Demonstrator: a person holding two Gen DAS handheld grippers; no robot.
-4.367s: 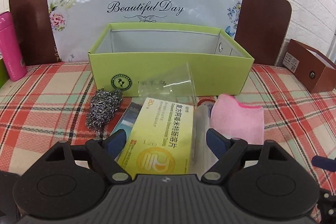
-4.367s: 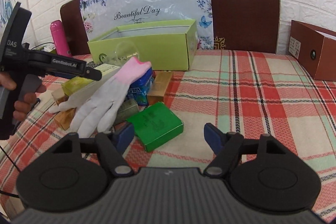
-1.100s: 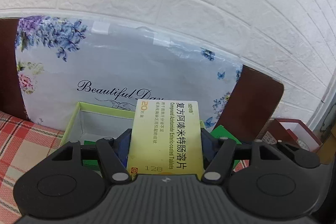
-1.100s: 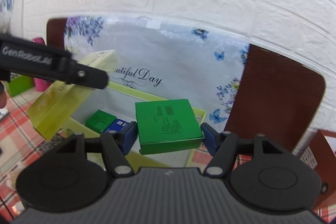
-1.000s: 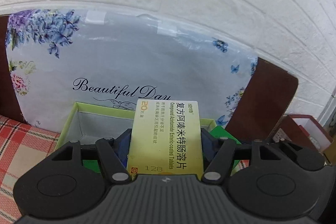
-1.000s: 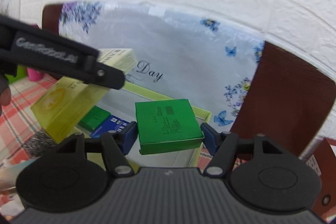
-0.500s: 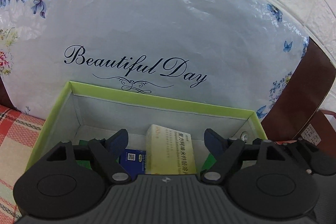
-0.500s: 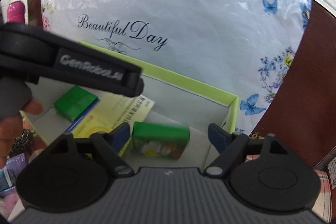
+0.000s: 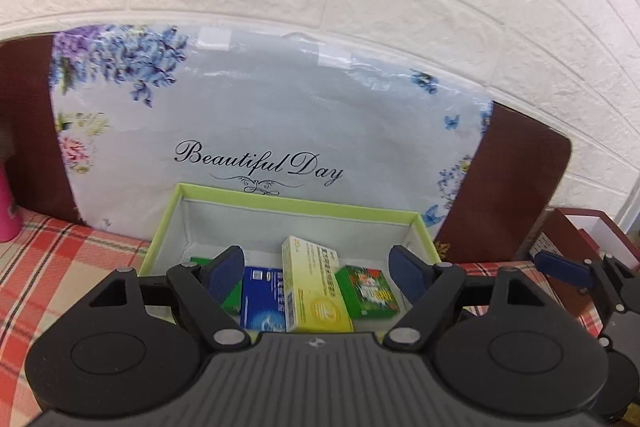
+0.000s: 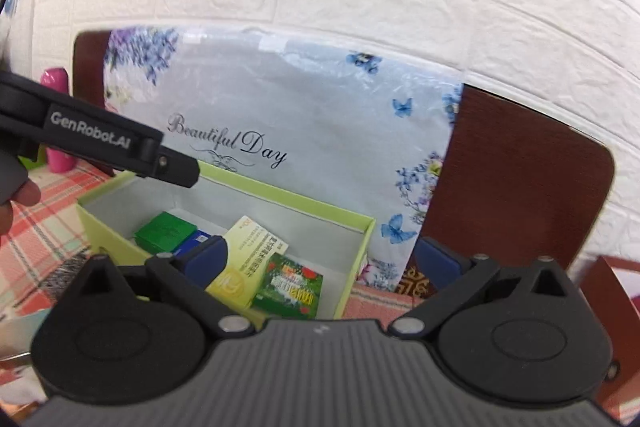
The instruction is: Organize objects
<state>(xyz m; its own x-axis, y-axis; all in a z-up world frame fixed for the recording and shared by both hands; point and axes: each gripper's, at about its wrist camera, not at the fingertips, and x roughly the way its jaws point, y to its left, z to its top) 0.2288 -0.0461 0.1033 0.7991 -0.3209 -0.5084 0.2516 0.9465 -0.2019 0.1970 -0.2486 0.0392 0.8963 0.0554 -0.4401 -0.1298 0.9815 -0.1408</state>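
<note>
Left hand-held gripper (image 9: 318, 269): jaws wide, nothing btwn them, hovering over the near edge of the lime-green box (image 9: 296, 202). Right hand-held gripper (image 10: 320, 261): also wide and empty, above the same box's right end.

Inside the box, seen from the left wrist: yellow tablet carton (image 9: 314, 293) lying at a tilt, leaning partly on the blue carton (image 9: 262, 301) to its left; green printed carton (image 9: 368, 291) just beside it on the right; a plain green carton (image 10: 166, 230) at the far left, mostly hidden behind the left finger in that view.

Step, as I judge it: both cartons sit in the box w/ the jaws clear of them, so the drop-off looks done. Next move prob calls for lifting both tools clear of the box rim and heading to whatever loose items remain on the bench, approaching w/ jaws open.

View diffs: right wrist shows the plain green carton in full, the left tool's arm w/ its lettering, the person's fingers, a pink bottle (image 10: 58, 123) and what looks like a steel scourer (image 10: 60, 275) on the plaid cloth (image 10: 48, 215). Left wrist alone shows the brown box (image 9: 576, 247) at right, plus one blue pad of the right tool.
</note>
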